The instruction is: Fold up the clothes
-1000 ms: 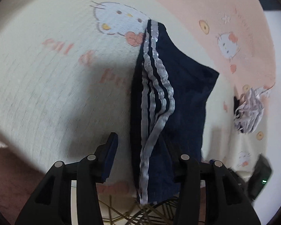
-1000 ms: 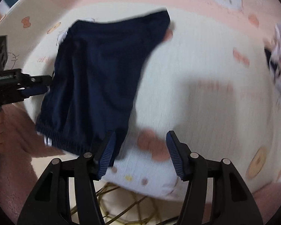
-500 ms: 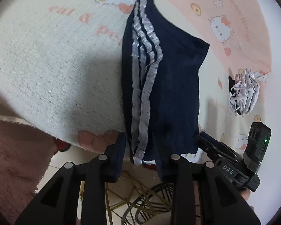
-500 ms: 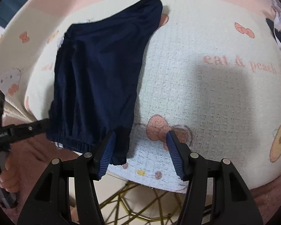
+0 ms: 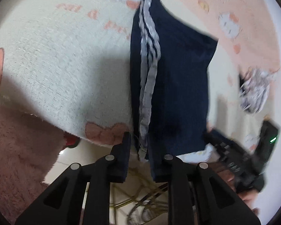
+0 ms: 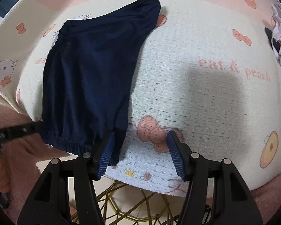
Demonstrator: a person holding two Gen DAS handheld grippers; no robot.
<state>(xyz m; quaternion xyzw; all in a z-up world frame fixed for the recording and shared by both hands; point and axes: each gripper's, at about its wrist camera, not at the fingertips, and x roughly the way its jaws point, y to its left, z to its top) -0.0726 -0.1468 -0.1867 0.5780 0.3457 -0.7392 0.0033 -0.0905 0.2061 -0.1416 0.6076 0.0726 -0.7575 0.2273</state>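
The navy shorts [image 6: 88, 78] lie on the cartoon-print blanket [image 6: 196, 97] that covers the counter, already doubled lengthwise into a narrow panel: the white side stripes [image 5: 148, 86] run along one long edge and the elastic waistband [image 6: 69, 145] hangs just past the near edge of the blanket. That first fold looks done. What seems left is bringing the leg end up toward the waistband — or the reverse — and smoothing the result.

The left tool [image 5: 146, 155] is spread wide, with the striped hem of the shorts sitting between its fingers but not pinched. The right tool [image 6: 140, 150] is also released; its left finger touches or overlaps the waistband corner, while its right finger is over bare blanket. Neither grips the fabric yet.

A second, black-and-white patterned garment [image 5: 254, 93] sits crumpled near the far side of the blanket, well apart from the shorts — apparently still unfolded.
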